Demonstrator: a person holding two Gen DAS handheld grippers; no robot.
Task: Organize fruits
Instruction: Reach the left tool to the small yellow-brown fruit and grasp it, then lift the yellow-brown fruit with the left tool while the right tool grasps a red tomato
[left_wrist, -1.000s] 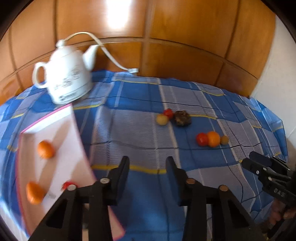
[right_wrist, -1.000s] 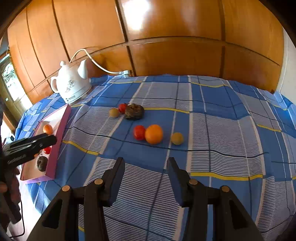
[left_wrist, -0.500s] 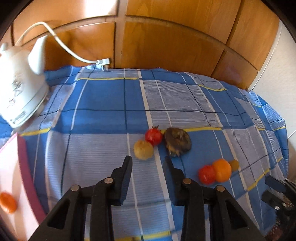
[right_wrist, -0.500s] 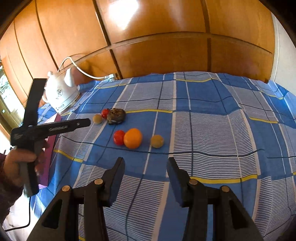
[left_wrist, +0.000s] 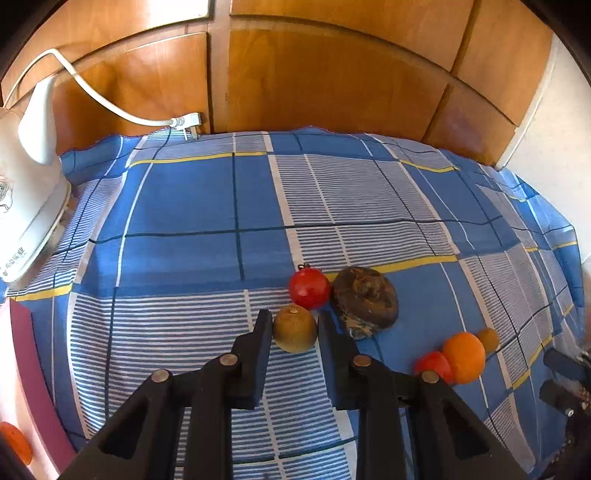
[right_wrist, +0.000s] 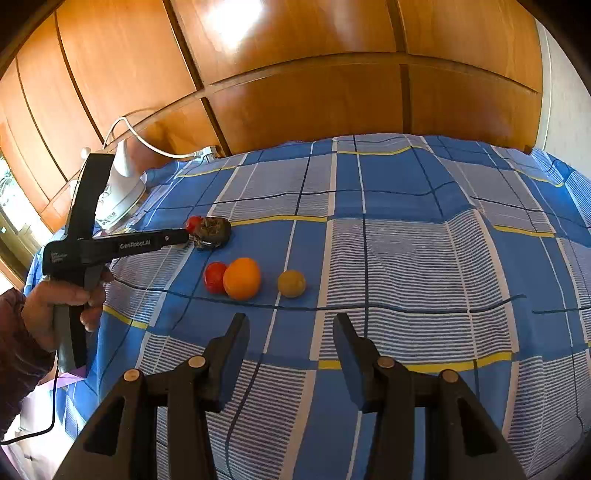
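A yellow-brown fruit (left_wrist: 295, 332) lies on the blue checked cloth, and my left gripper (left_wrist: 295, 322) is closing on it with its pads against both sides. Just beyond it sit a red tomato (left_wrist: 309, 288) and a dark brown wrinkled fruit (left_wrist: 365, 297). Off to the right are a second tomato (left_wrist: 433, 363), an orange (left_wrist: 463, 357) and a small yellow fruit (left_wrist: 488, 339). My right gripper (right_wrist: 290, 328) hovers open and holds nothing, just short of that orange (right_wrist: 242, 278). In the right wrist view the left gripper (right_wrist: 184, 234) reaches in from the left.
A white kettle (left_wrist: 26, 206) with a cord stands at the back left. The pink tray (left_wrist: 22, 332) at the left edge holds an orange fruit (left_wrist: 14, 443). Wooden panels close off the back. A hand (right_wrist: 62, 299) holds the left gripper's handle.
My left gripper swung right from over the tray to the fruit cluster, sank, and its fingers narrowed around the yellow-brown fruit. The right gripper drifted a little and stayed open.
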